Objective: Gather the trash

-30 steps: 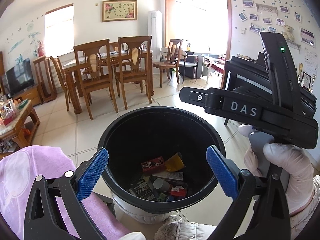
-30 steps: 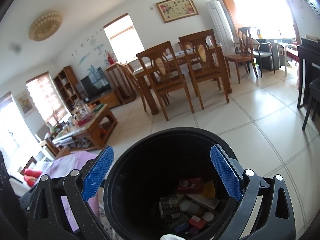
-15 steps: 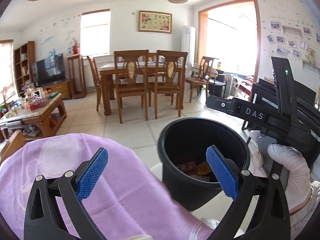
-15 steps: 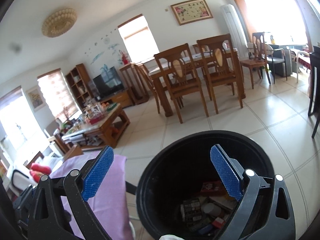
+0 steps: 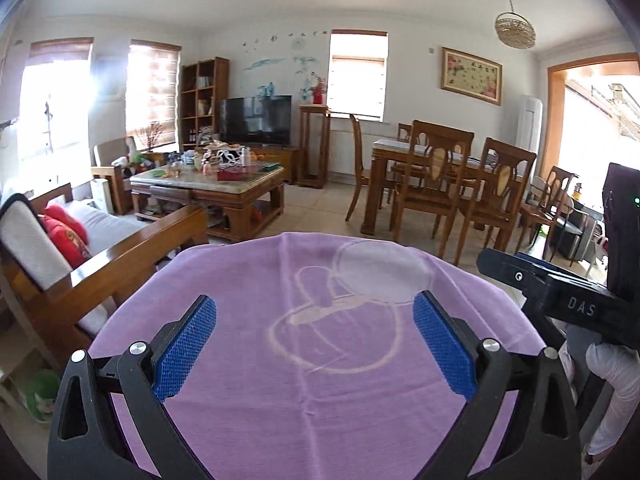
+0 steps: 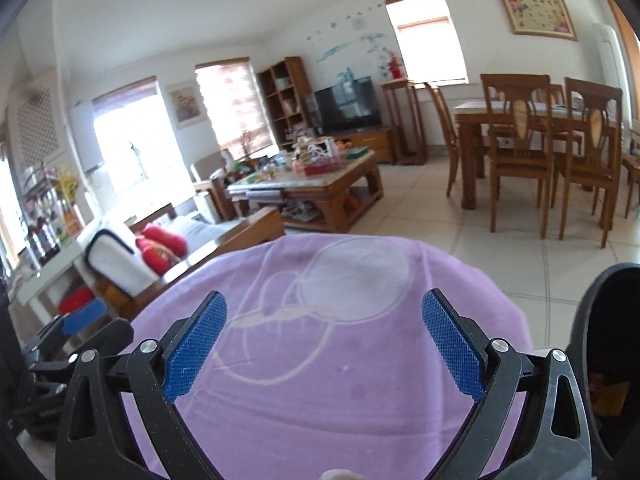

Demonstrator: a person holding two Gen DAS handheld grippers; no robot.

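My left gripper (image 5: pixel 314 346) is open and empty above a purple cloth (image 5: pixel 320 360) with a pale cartoon print. My right gripper (image 6: pixel 323 346) is open and empty over the same purple cloth (image 6: pixel 340 380). The black trash bin (image 6: pixel 608 344) shows only at the right edge of the right wrist view, with some trash inside it. The right gripper's black body (image 5: pixel 560 296) shows at the right of the left wrist view, held by a white-gloved hand. No loose trash shows on the cloth.
A wooden sofa (image 5: pixel 80 264) with red cushions stands to the left. A cluttered coffee table (image 5: pixel 208 184) lies beyond it. A dining table with chairs (image 5: pixel 440 184) stands at the right rear. Tiled floor (image 6: pixel 500 248) lies between.
Both grippers have swung left, away from the black bin and over the purple cloth. The bin has left the left wrist view and sits at the right edge of the right one.
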